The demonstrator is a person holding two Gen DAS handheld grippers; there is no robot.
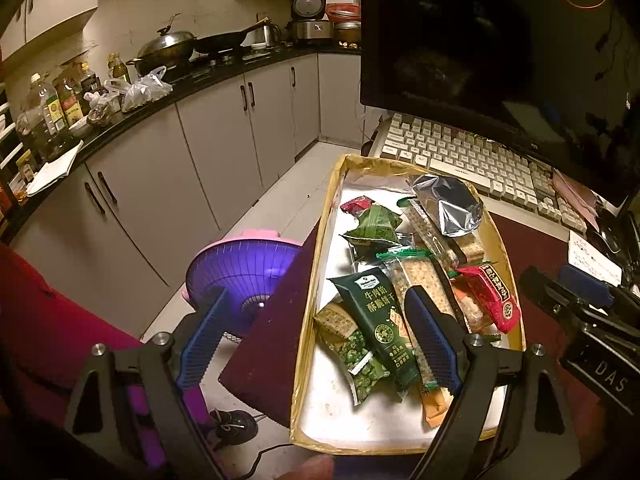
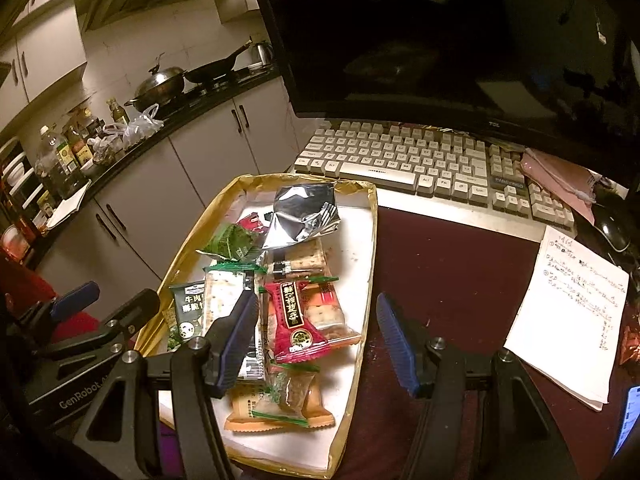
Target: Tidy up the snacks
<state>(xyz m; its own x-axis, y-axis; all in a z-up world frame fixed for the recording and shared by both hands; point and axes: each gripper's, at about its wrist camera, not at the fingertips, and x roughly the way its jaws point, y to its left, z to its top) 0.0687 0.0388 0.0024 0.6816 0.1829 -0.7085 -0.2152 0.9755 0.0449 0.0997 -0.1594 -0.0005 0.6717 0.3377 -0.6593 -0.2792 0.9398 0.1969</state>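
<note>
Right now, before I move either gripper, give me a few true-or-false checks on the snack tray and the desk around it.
1. The right gripper is clamped on the red packet. False: it is open, holding nothing.
2. The silver pouch lies at the tray's keyboard end. True.
3. The left gripper is open. True.
4. The notepad lies inside the tray. False: it lies on the desk, outside it.

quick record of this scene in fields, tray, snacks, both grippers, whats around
tray: gold-rimmed tray on dark red table
snacks: silver foil bag at far end; red packet, green biscuit packet, cracker packs mixed in a pile
left gripper: open, empty, over tray's near left edge
right gripper: open, empty, over tray's right rim
around: keyboard, monitor, notepad
</note>
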